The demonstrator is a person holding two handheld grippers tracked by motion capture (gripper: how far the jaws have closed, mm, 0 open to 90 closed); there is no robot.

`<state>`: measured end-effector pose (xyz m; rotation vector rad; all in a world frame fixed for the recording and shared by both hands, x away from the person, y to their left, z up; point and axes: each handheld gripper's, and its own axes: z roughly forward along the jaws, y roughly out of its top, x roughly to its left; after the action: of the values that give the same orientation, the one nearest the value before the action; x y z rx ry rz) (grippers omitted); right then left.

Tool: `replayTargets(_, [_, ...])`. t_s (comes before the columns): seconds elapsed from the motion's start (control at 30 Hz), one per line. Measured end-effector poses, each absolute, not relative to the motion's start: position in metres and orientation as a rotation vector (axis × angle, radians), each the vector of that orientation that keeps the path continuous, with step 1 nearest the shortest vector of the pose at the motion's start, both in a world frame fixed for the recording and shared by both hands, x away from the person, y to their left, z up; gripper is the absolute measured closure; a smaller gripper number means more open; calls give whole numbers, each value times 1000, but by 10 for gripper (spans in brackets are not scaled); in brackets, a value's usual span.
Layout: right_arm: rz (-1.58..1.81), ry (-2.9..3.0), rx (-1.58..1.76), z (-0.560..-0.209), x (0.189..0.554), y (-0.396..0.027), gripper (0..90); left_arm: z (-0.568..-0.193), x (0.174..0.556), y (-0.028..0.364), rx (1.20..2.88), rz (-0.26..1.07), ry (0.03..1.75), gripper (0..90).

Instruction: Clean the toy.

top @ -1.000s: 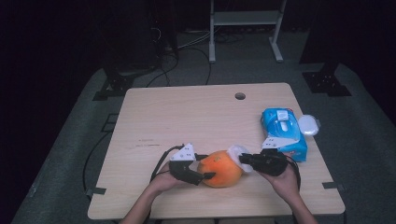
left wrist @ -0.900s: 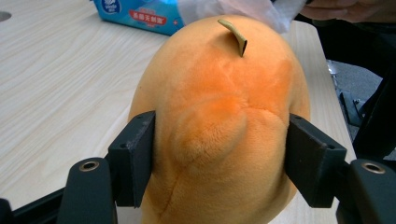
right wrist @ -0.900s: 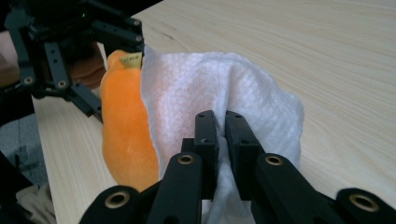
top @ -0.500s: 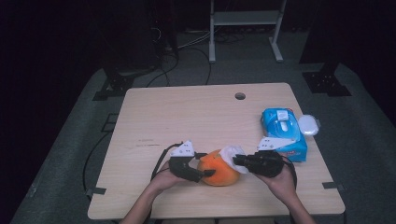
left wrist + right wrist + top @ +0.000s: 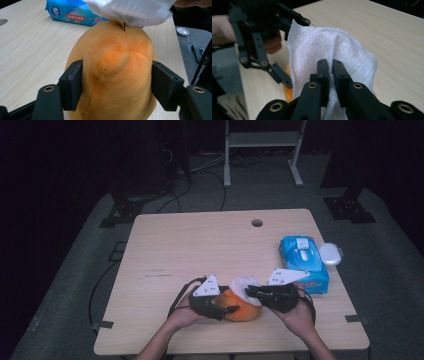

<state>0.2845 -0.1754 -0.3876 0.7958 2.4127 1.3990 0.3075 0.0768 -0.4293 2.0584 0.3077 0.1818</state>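
Here the left gripper view gives the left gripper (image 5: pixel 117 85) half-open, clamped on both flanks of an orange plush toy (image 5: pixel 115 75). The right gripper (image 5: pixel 330 75) is pinched shut on a white wipe (image 5: pixel 329 50) draped over the toy's top. Beyond lie a blue wipe pack (image 5: pixel 303 263), the pale wooden table (image 5: pixel 200 245) and a dark room.

Your high camera looked forward and down over the whole counter (image 5: pixel 200 245). Each tool camera sat close, facing along its jaws; both shared the orange plush (image 5: pixel 117 75) and white wipe (image 5: pixel 329 47).
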Motion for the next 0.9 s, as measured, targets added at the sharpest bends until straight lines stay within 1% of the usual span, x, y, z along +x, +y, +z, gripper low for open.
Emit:
replayTargets(0.1, [1329,2393,845,-393,290,-183,847,-427,306,76,2057,198,305,329])
replayTargets(0.17, [1367,2383,872,-392,289,-187,847,-424,304,73,2057,212,295,332])
replayTargets(0.27, [1415,2382,826,-385,284,-182,846,-423,303,70,2049,216,295,344])
replayTargets(0.3, [1446,2396,764,-378,278,-172,846,-421,301,69,2048,222,285,345])
replayTargets(0.37, [1403,2402,708,-375,275,-163,846,-418,299,69,2054,237,270,348])
replayTargets(0.5, [1318,2379,783,-384,283,-173,847,-419,300,70,2046,231,279,352])
replayTargets(0.57, [1363,2378,854,-387,287,-182,847,-419,300,68,2041,227,278,355])
replayTargets(0.67, [1433,2372,797,-378,280,-178,846,-417,300,67,2032,224,282,355])
replayTargets(0.73, [1413,2388,746,-374,275,-168,846,-416,299,67,2035,229,274,352])
replayTargets(0.8, [1370,2404,736,-379,277,-164,845,-419,299,68,2036,243,262,310])
replayTargets(0.9, [1352,2420,785,-392,283,-170,846,-425,305,69,2026,215,275,157])
